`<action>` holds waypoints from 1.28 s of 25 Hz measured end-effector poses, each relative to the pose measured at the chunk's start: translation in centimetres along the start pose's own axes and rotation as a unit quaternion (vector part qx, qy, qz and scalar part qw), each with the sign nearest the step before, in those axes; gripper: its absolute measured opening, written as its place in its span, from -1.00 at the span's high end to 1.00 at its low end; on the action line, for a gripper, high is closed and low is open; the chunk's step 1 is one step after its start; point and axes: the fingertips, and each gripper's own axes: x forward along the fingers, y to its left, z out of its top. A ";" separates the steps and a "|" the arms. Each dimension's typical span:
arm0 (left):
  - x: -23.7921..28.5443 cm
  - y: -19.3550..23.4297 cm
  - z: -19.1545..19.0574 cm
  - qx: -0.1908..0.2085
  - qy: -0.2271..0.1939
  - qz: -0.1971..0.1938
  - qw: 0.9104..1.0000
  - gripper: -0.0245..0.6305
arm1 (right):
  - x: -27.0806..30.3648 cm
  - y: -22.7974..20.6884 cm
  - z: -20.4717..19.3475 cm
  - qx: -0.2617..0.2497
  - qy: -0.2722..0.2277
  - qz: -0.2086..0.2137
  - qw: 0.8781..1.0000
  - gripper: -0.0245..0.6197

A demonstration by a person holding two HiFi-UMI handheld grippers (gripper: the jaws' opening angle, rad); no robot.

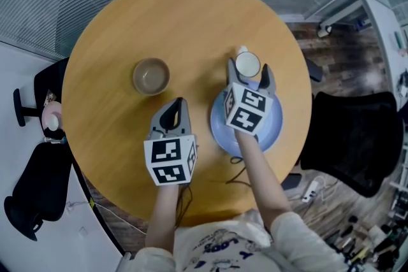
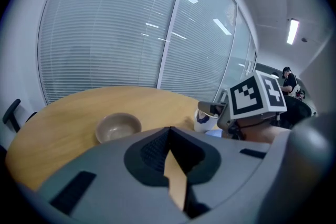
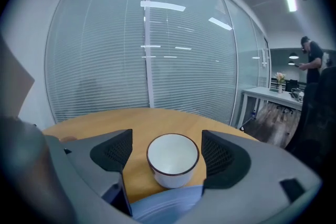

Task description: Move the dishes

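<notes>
A white cup [image 1: 247,65] with a dark rim stands on the round wooden table [image 1: 127,22], just past the far rim of a pale blue plate [image 1: 220,127]. My right gripper [image 1: 248,68] hovers over the plate, open, with one jaw on each side of the cup [image 3: 172,159] and not touching it. The plate [image 3: 168,204] shows below the jaws in the right gripper view. A brown bowl [image 1: 151,76] sits left of the cup. My left gripper [image 1: 177,105] is shut and empty, just short of the bowl [image 2: 118,127] and slightly to its right.
Black chairs stand left [image 1: 35,191] and right [image 1: 354,137] of the table. A glass wall with blinds [image 3: 105,50] lies beyond the table. A person [image 3: 311,57] stands in the far room by a white desk [image 3: 268,97]. Cables and a power strip [image 1: 311,188] lie on the floor.
</notes>
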 end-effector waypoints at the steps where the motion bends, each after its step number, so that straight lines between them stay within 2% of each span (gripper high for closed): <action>1: -0.2 0.1 0.1 -0.001 -0.003 0.001 1.000 0.92 | -0.5 0.4 0.6 0.000 -0.007 0.005 1.000 -0.30; 4: -1.2 0.6 0.6 -0.005 -0.012 0.004 1.000 0.92 | -2.4 2.0 2.3 0.008 -0.026 0.031 0.999 -0.30; 7: -2.3 1.2 1.1 -0.007 -0.021 0.009 1.000 0.92 | -4.0 4.2 3.6 0.026 -0.042 0.074 0.996 -0.29; 11: -3.8 2.5 1.6 -0.011 -0.031 0.015 0.999 0.92 | -5.7 7.4 3.7 0.059 -0.034 0.123 0.990 -0.29; 14: -5.1 3.7 1.8 -0.015 -0.036 0.022 0.999 0.92 | -6.7 9.5 3.6 0.068 -0.029 0.145 0.987 -0.29; 18: -6.8 5.6 1.6 -0.022 -0.042 0.033 0.998 0.92 | -7.8 12.0 3.1 0.067 -0.023 0.155 0.985 -0.17; 23: -8.7 8.0 1.0 -0.030 -0.045 0.045 0.997 0.92 | -8.4 14.2 2.1 0.067 -0.013 0.150 0.986 0.19; 32: -10.4 12.2 -1.0 -0.054 -0.039 0.062 0.996 0.92 | -6.7 17.6 -2.0 0.084 0.053 0.145 0.984 0.34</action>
